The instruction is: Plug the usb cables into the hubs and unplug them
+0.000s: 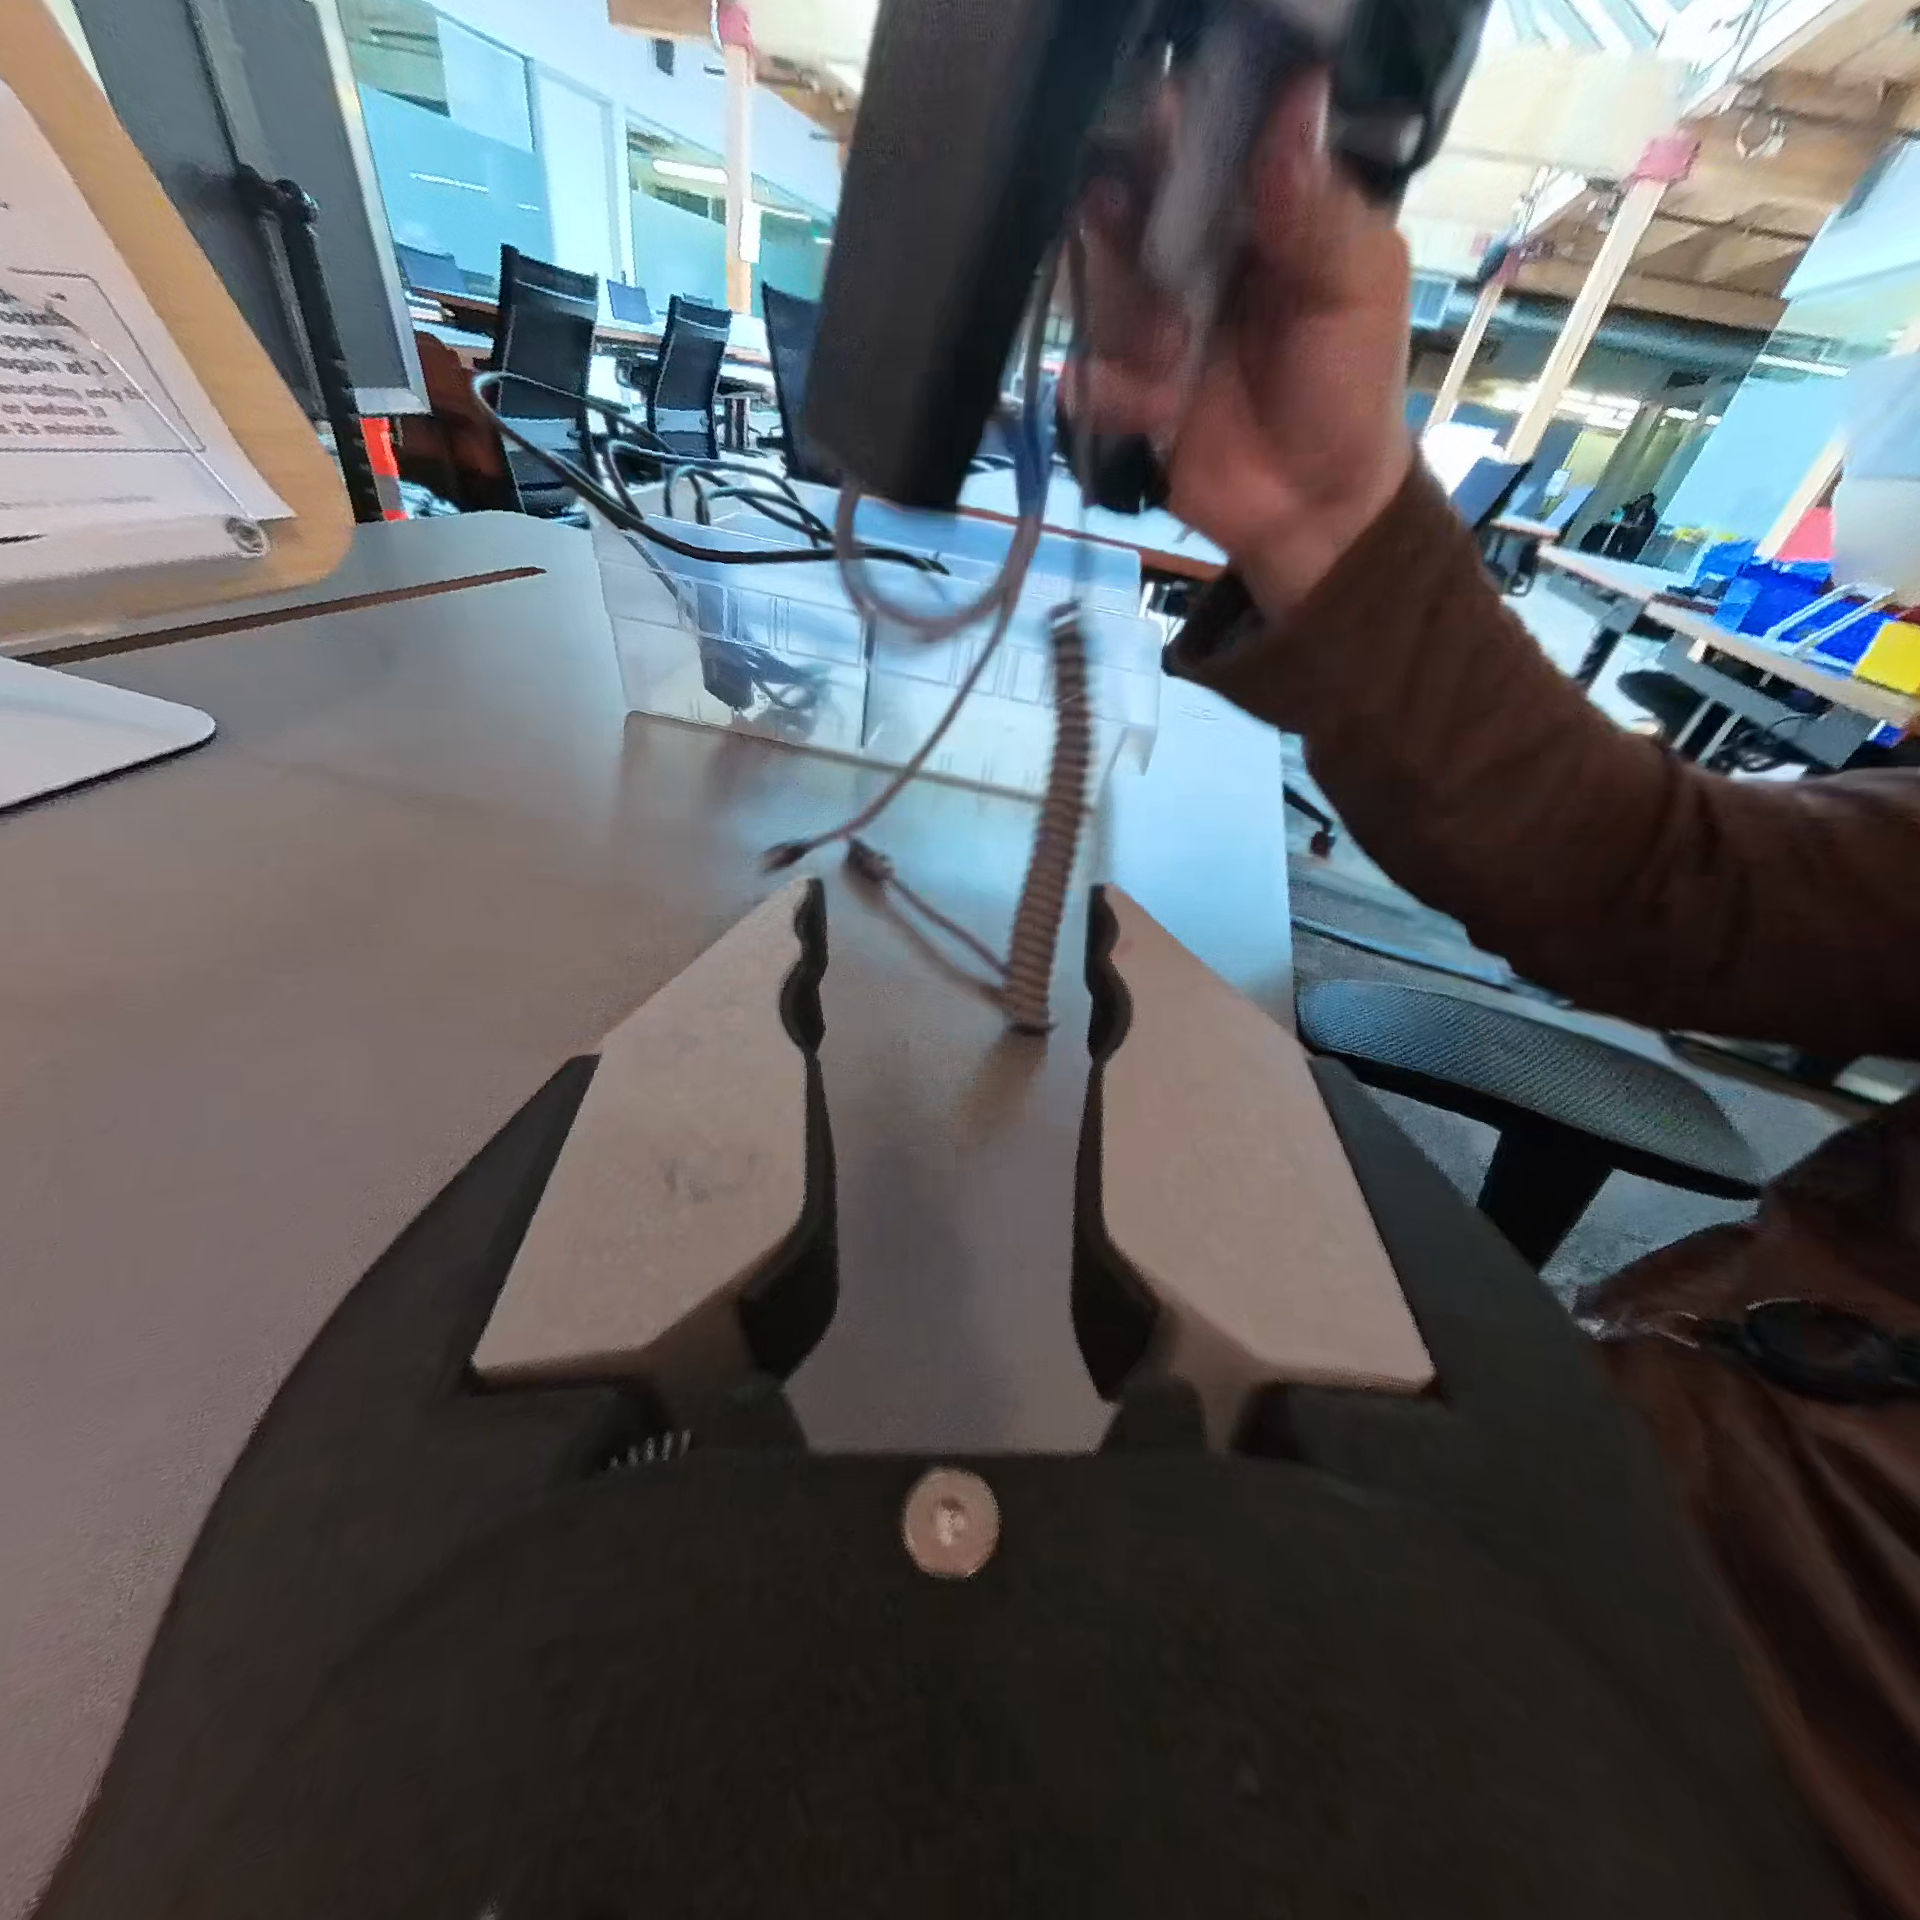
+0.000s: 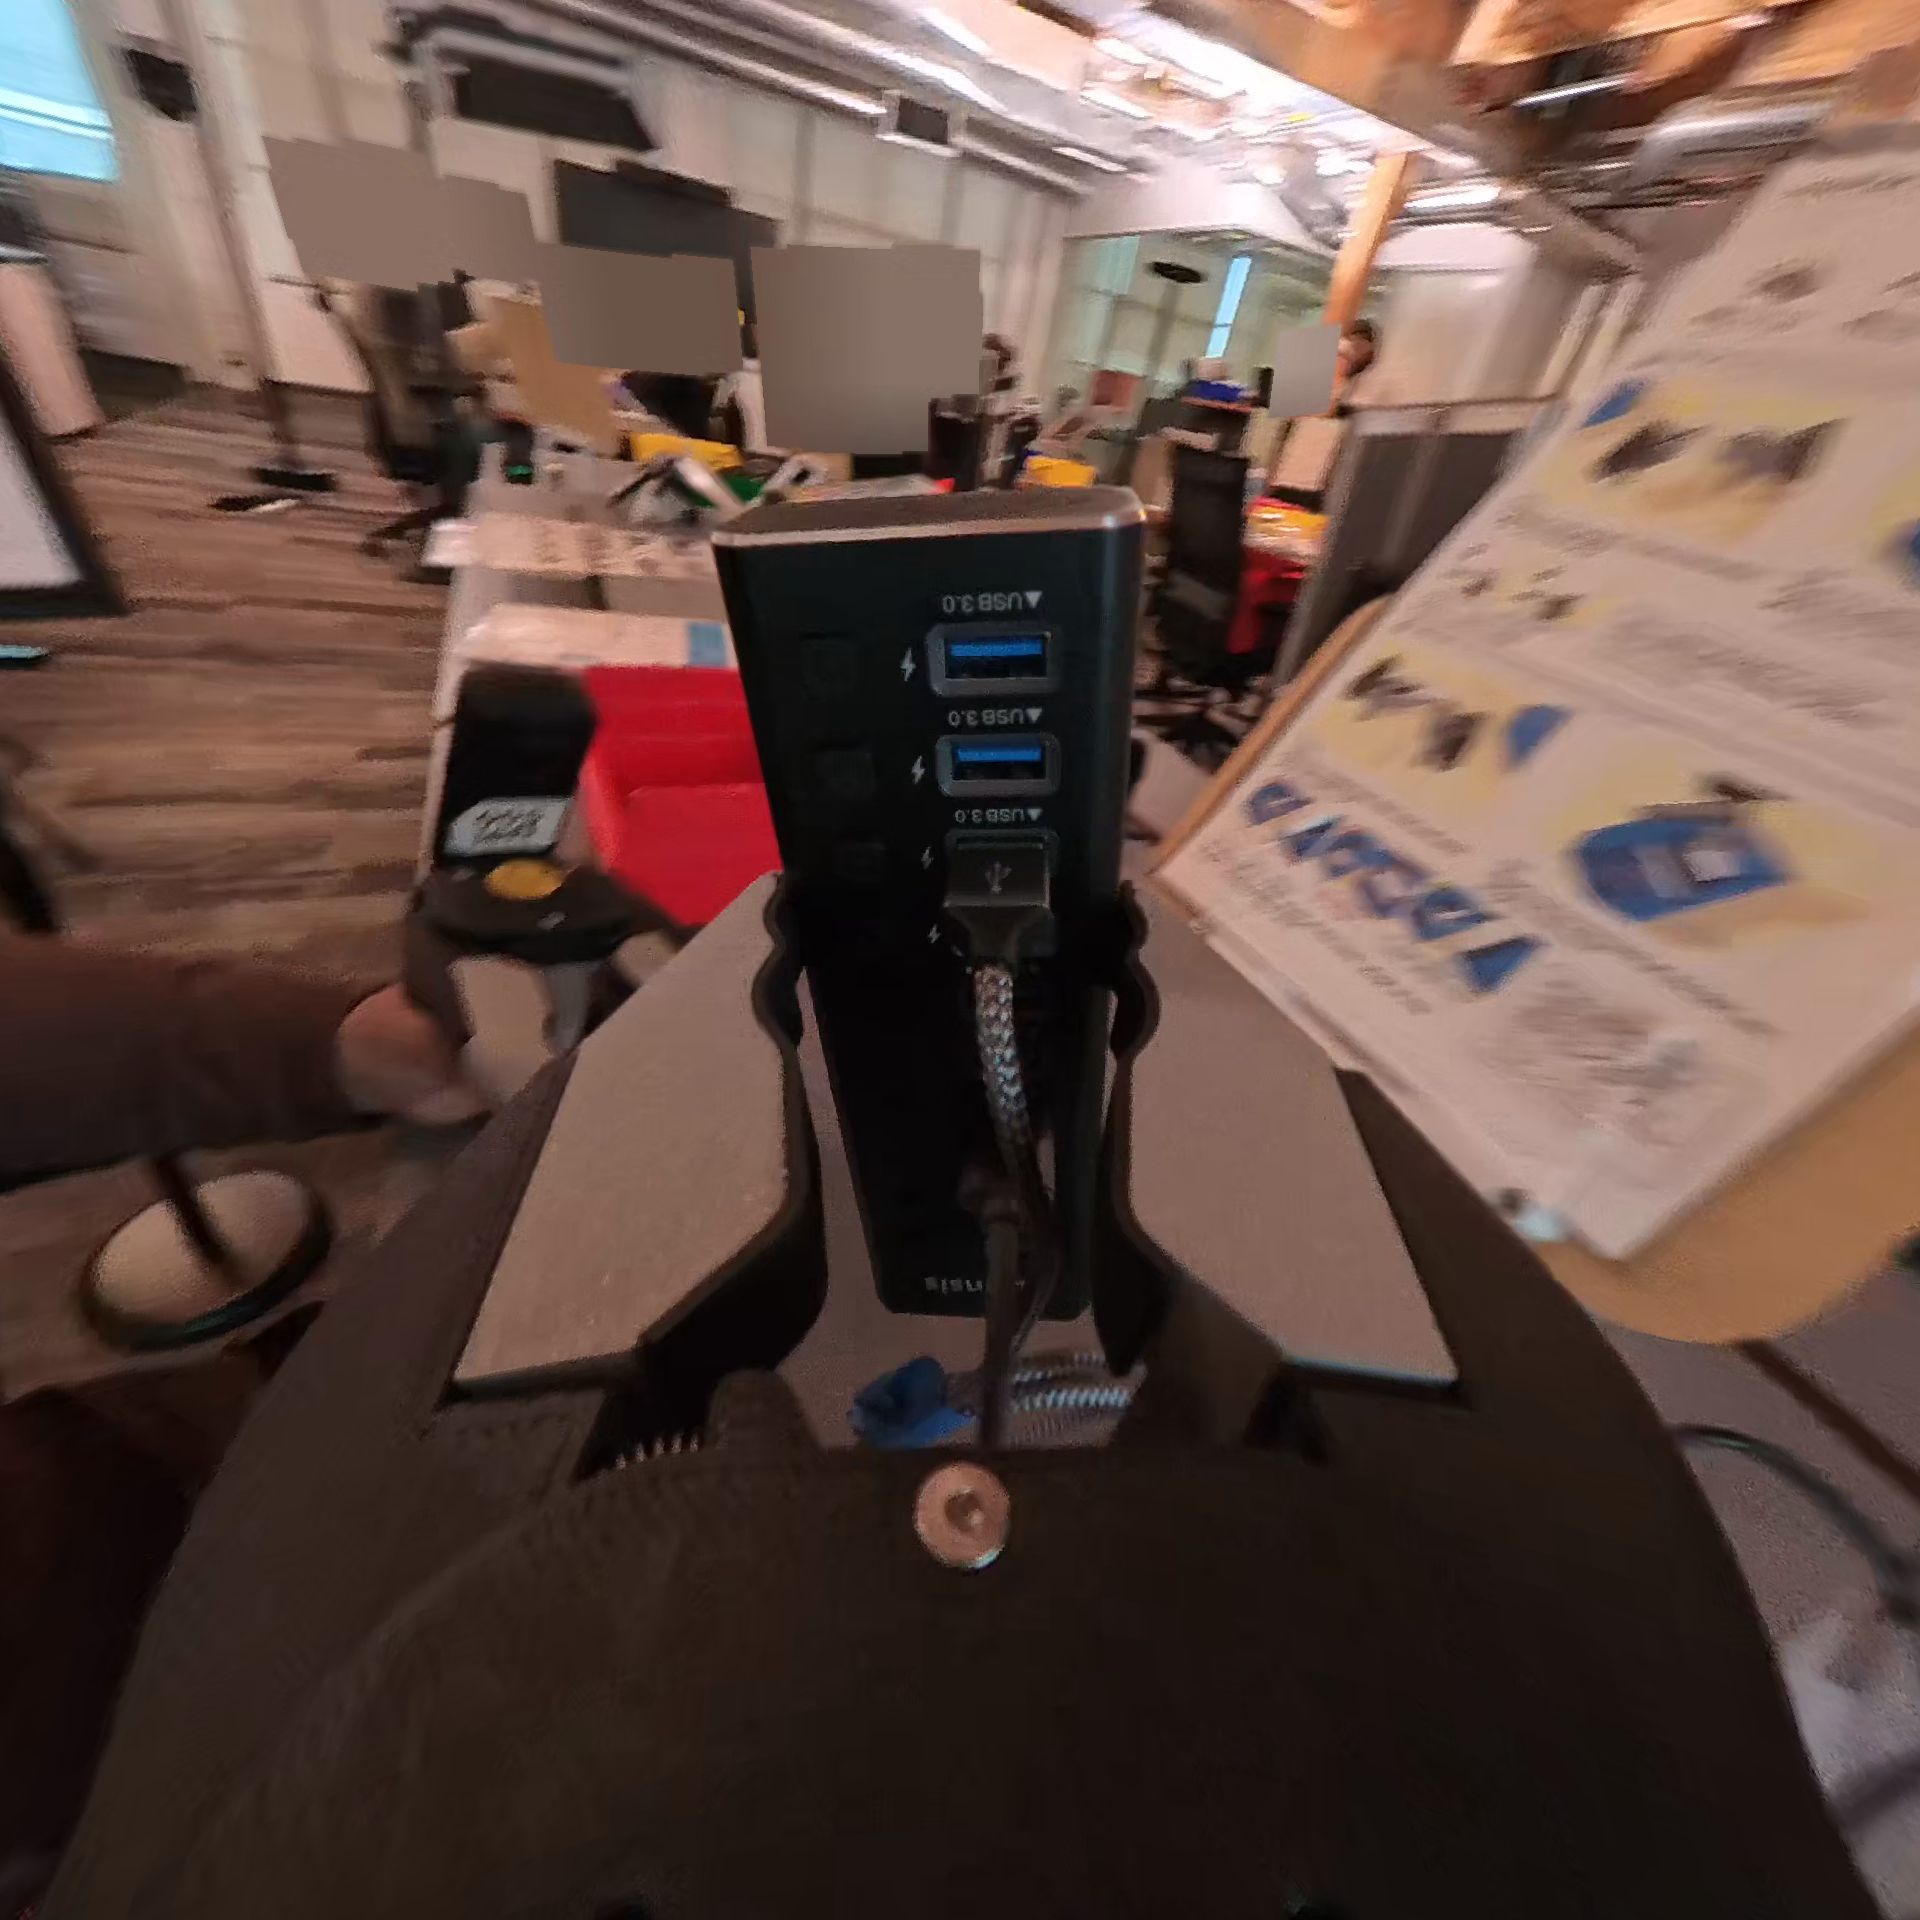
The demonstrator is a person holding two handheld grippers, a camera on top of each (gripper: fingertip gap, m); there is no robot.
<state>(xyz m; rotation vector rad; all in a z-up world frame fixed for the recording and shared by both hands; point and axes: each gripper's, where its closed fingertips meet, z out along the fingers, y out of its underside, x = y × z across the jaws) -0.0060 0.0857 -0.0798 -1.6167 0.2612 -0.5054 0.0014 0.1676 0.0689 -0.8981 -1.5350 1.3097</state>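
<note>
The right gripper (image 2: 951, 935) is clamped on a black USB hub (image 2: 925, 748), its fingers (image 2: 665, 1122) pressing the hub's two long sides, and a braided USB cable (image 2: 1006, 1070) sits plugged into the third port below two free blue ports. The left gripper (image 1: 951, 914) holds nothing, its jaws moderately apart over the grey table (image 1: 364, 883). In the left wrist view the raised hub (image 1: 935, 239) is motion-blurred and cut off by the frame's top, with the braided cable (image 1: 1055, 842) and thinner leads dangling from it to the tabletop, before a clear plastic bin (image 1: 883, 665).
</note>
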